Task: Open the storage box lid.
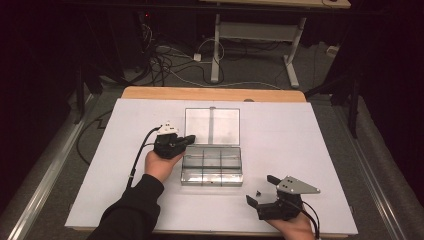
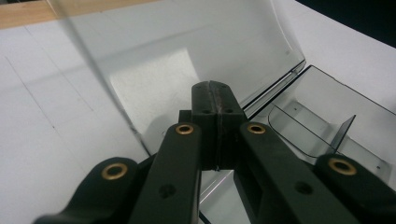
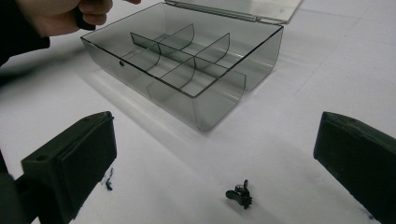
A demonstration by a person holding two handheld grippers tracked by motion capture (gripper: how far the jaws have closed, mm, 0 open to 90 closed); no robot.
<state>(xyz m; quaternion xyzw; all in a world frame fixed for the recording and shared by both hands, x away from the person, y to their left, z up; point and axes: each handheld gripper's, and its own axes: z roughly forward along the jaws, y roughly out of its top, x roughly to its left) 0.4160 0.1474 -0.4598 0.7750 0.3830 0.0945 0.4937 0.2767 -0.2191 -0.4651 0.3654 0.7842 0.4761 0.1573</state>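
A white sheet (image 1: 300,150) covers the table in front of me, with a strip of bare wood (image 1: 215,94) showing along its far edge. Nearest to me, at the lower right of the high view, my right hand (image 1: 292,227) holds the right gripper (image 1: 262,190) low over the sheet, its two black jaws standing wide apart with nothing between them (a grey three-cornered plate rides on top of it). On the sheet just ahead of those jaws lies a small dark metal part (image 3: 239,193), roughly between the two pads in the right gripper view and touching neither. Farther in, near the middle of the sheet, sits a clear smoky plastic box (image 1: 212,167) split by dividers into compartments, all of which look bare. Its lid (image 1: 212,126) is swung back beyond it, lying on the sheet. At the box's left end my left hand (image 1: 161,164) holds the left gripper (image 2: 215,100), sleeve and forearm coming up from the bottom edge; its jaws are pressed flat together with nothing pinched between them, and their tips point at the hinge line where lid meets box. I cannot tell whether they touch the plastic. Beyond the table the floor is grey carpet, with a tangle of cables (image 1: 165,62) and the white legs of another desk (image 1: 257,45), and dark curtains close in both sides.
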